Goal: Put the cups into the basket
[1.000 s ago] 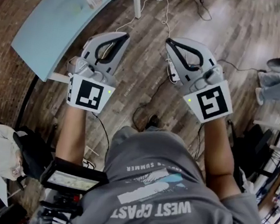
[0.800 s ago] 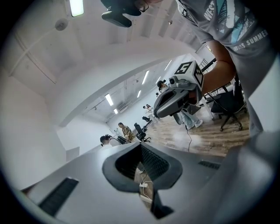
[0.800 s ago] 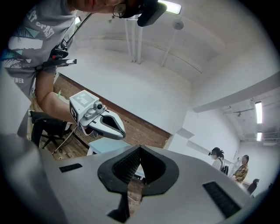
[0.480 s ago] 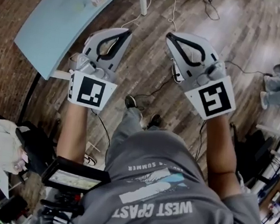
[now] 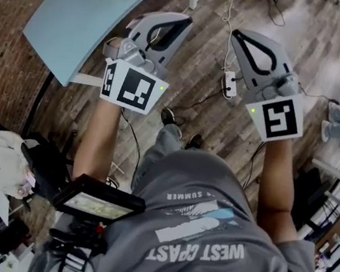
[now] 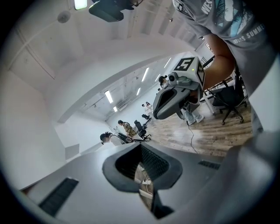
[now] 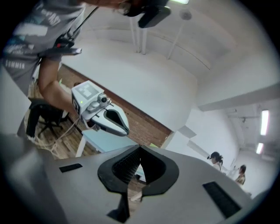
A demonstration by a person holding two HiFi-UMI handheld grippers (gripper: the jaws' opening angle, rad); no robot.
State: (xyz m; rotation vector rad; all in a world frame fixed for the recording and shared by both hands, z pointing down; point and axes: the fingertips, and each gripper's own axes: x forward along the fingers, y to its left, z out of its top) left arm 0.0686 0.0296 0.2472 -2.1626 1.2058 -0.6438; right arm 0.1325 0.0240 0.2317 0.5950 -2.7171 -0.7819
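Held left gripper [image 5: 185,21] and right gripper [image 5: 237,36] clenched, nothing between jaws | made out no cups or basket in any view | found table [image 5: 79,19] ahead-left, nearer left gripper | judged approach to table needed first

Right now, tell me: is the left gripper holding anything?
No, the left gripper has its jaws together in its own view, with nothing between them.

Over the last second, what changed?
The person has stepped toward the table, carrying the left gripper and right gripper forward. Nothing was taken or let go. Unchanged: both grippers shut, empty, side by side.
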